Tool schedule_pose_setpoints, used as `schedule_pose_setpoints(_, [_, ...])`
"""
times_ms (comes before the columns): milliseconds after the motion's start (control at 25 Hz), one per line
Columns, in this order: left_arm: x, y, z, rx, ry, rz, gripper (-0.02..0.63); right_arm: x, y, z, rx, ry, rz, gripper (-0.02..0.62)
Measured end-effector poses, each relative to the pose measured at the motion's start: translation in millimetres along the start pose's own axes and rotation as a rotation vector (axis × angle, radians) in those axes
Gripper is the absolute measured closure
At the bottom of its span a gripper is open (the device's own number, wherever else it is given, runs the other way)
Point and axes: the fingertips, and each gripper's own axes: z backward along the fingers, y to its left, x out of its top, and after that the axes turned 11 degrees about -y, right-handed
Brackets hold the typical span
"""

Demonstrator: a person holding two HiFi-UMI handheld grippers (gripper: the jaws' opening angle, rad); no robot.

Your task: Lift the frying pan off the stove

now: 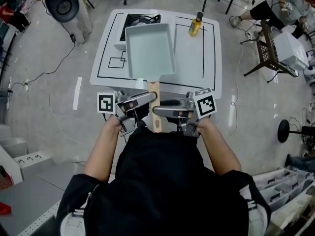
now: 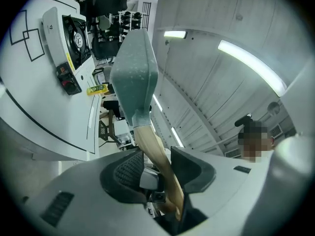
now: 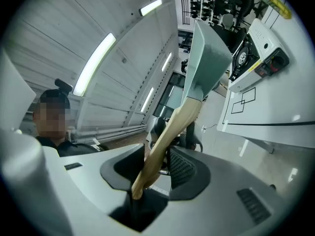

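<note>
A pale teal rectangular frying pan (image 1: 150, 50) with a wooden handle (image 1: 155, 109) hangs above the white table (image 1: 209, 68), in front of the portable stove (image 1: 141, 19) and clear of it. My left gripper (image 1: 146, 99) is shut on the handle from the left. My right gripper (image 1: 165, 103) is shut on it from the right, just below. In the left gripper view the handle (image 2: 153, 149) runs between the jaws of the left gripper (image 2: 157, 170) up to the pan (image 2: 134, 75). The right gripper view shows the handle (image 3: 170, 134) clamped in the right gripper (image 3: 156, 168).
A yellow bottle (image 1: 196, 24) stands at the table's far right. Black lines mark out the tabletop. Around the table are office chairs, a fan (image 1: 64, 4) at far left, a metal stand (image 1: 268, 50) on the right, floor cables and seated people at top right.
</note>
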Motion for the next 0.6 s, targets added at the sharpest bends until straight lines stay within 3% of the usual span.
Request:
schedule_pose_setpoints(280, [-66.8,2.9,-43.8,0.02,-0.019,0.016,0.433,-22.8,21.8,74.7,0.049,0.008,-0.036,0.431])
schedule_pose_setpoints(600, [-108.7,12.8,-62.7,0.071,-0.041,0.012,0.43,-41.9,29.0,118.5,0.065,0.044,-0.056,0.43])
